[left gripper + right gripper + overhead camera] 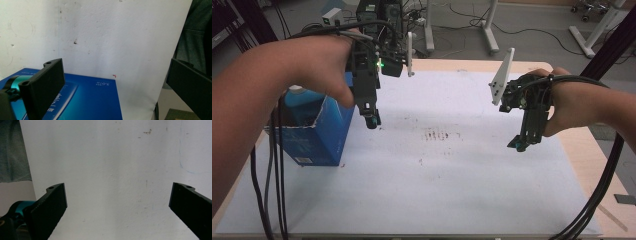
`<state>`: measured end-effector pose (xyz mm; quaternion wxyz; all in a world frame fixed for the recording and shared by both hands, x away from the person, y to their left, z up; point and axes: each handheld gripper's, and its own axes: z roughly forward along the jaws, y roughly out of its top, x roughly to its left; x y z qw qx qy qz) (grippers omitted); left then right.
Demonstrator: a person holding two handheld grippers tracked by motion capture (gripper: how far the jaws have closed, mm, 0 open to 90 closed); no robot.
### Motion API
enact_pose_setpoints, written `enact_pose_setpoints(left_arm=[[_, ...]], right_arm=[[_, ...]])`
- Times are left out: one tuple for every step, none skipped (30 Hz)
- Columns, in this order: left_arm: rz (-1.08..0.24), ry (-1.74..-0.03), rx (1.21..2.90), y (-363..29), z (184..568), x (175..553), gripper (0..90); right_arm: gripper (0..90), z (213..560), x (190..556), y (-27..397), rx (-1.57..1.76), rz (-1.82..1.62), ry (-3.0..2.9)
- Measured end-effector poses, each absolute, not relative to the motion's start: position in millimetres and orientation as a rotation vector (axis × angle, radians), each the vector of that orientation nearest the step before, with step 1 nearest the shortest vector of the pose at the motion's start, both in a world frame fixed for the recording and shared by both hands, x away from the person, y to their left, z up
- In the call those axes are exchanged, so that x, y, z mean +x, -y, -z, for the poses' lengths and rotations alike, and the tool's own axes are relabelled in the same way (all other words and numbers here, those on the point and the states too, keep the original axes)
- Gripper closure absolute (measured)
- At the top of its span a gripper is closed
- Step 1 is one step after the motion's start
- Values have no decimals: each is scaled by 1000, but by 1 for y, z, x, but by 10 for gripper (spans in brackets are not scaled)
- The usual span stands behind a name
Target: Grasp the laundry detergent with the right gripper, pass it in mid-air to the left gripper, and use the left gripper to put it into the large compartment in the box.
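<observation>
I am holding two grippers over a table covered by a white sheet [452, 185]. One blue carton [314, 135] is standing upright near the left edge of the sheet, its top flaps torn open, and one blue bottle [303, 100] with a pale cap is sitting inside it, neck poking up.

My left gripper [372, 120] is hanging just beside the carton's right wall, jaws spread wide and holding nothing; in the left gripper view the carton's printed blue face [87, 100] is lying right below the jaws. My right gripper [519, 144] is hovering well apart, over bare sheet on the right side, jaws also spread and empty.

I am judging the carton to be thin cardboard: light on its own, easy to crush, but bottom-heavy with the bottle in it. The bottle is probably rigid plastic, smooth and possibly slippery, and its weight depends on how full it is, which I cannot tell. I am thinking the neck below the cap is the safest place to grip, with the other gripper steadying the carton wall.
</observation>
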<state>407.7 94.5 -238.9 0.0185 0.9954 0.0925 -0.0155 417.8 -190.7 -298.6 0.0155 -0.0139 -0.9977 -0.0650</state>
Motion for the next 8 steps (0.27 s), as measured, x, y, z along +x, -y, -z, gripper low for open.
enact_pose_setpoints(left_arm=[[48, -291, 3089, -95, 240, 408, 17], [46, -291, 3090, -95, 240, 407, 17], [45, -294, 3090, -95, 240, 407, 17], [44, -294, 3090, -95, 240, 407, 17], [46, -294, 3093, -94, 240, 407, 17], [40, -294, 3091, -94, 240, 407, 17], [43, -293, 3093, -94, 241, 407, 17], [43, -293, 3093, -94, 241, 407, 17]], right_arm=[[6, 298, 418, 191, -45, 200, 3106], [6, 298, 418, 191, -45, 202, 3106], [6, 298, 417, 191, -47, 203, 3107], [6, 298, 417, 191, -50, 204, 3108], [6, 298, 417, 191, -47, 208, 3107], [6, 298, 417, 191, -56, 210, 3102], [6, 298, 417, 192, -55, 224, 3096], [6, 298, 417, 192, -56, 227, 3097]])
